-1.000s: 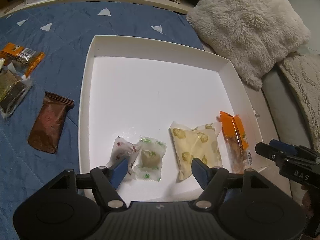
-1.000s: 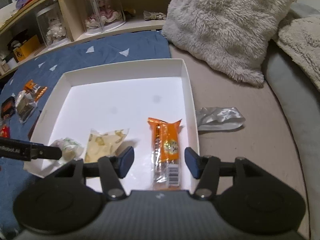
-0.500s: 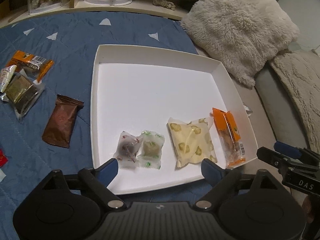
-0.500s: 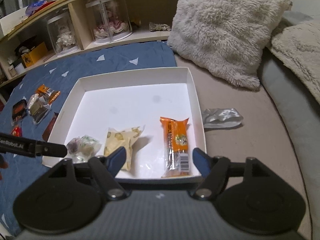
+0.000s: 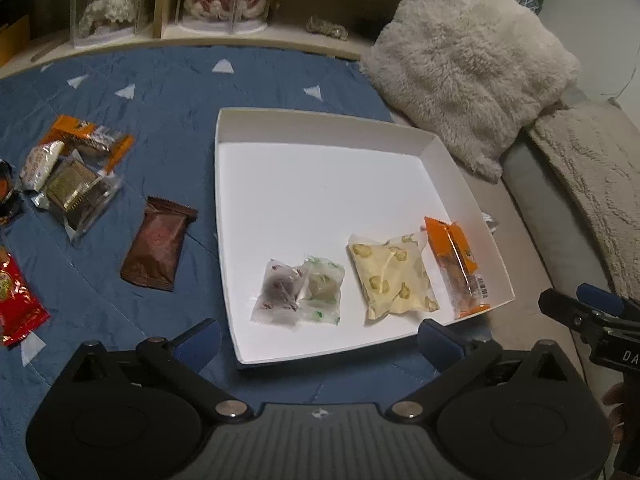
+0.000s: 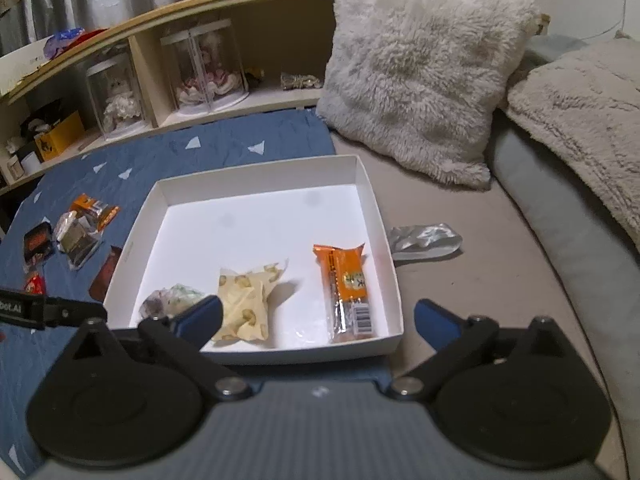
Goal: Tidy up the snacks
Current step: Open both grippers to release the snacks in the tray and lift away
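Snacks are about half sorted right now. White box (image 5: pixel 316 130) sits on the blue quilt (image 5: pixel 180 92), and four packets lie in a row along its near edge: a clear wrapper with reddish print (image 5: pixel 279 294) on the left, a clear one with green print (image 5: pixel 323 286) touching and slightly overlapping it, then a yellow patterned pouch (image 5: pixel 390 276), then an orange bar (image 5: pixel 456 266) tight against the right wall

Left gripper (image 5: pixel 318 342) hangs just short of the box's near edge, blue fingers (image 5: pixel 200 338) spread wide with nothing between them. Right gripper (image 6: pixel 316 316) is also at the near side of the box, fingers (image 6: pixel 436 318) released and empty, the left one in front of the yellow pouch from its own view. In the left wrist view the tip of the right gripper shows at the far right, beside the box's near right corner

Left of the box on the quilt: a brown packet (image 5: pixel 158 242) lying closest, a clear pack with a dark square inside (image 5: pixel 78 196), an orange pack (image 5: pixel 90 140) behind that, and a red pack (image 5: pixel 16 300) at the left edge. A crumpled silver wrapper (image 6: pixel 424 238) sits on the grey surface just right of the box. Fluffy cream pillow (image 6: pixel 420 76) is at the far right, well apart from the snacks
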A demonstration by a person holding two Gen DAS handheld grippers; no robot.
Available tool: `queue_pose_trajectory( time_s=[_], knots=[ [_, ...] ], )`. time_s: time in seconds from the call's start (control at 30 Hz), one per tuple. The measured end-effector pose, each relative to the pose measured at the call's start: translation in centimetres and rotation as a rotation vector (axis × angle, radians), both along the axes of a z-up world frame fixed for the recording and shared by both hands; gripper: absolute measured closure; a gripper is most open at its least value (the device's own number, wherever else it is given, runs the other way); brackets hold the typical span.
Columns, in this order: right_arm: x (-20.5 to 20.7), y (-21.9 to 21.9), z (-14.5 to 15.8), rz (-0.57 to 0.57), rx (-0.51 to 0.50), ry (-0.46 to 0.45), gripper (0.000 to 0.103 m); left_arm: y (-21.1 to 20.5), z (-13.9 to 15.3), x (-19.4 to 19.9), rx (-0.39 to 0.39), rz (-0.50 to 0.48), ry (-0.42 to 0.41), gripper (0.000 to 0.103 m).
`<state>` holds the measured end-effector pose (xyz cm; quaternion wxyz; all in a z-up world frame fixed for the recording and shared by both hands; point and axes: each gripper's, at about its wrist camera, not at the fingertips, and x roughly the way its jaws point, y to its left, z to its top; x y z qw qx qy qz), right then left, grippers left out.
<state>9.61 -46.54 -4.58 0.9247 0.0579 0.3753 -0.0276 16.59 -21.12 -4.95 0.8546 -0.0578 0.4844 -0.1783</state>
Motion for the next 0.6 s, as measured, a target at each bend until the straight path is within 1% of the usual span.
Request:
queue_pose_trajectory(
  time_s=[0.07,0.17,0.3,0.43,0.6],
  knots=[
    [-0.1,0.3,0.2,0.004,0.001,0.002,0.000,0.5,0.4,-0.4,-0.001,0.005,-0.027,0.000],
    [-0.3,0.9,0.4,0.005,-0.010,0.004,0.000,1.1,0.9,-0.6,0.009,-0.003,-0.043,0.000],
    [-0.4,1.8,0.6,0.007,-0.012,0.005,0.000,2.4,1.4,-1.0,0.005,0.009,-0.063,0.000],
    [-0.2,2.8,0.9,0.014,-0.004,-0.005,0.000,4.1,1.6,-1.4,0.006,0.021,-0.076,0.000],
    [0.7,4.6,1.2,0.024,-0.003,-0.013,0.000,7.1,1.9,-1.6,0.035,0.056,-0.091,0.000]
  ],
)
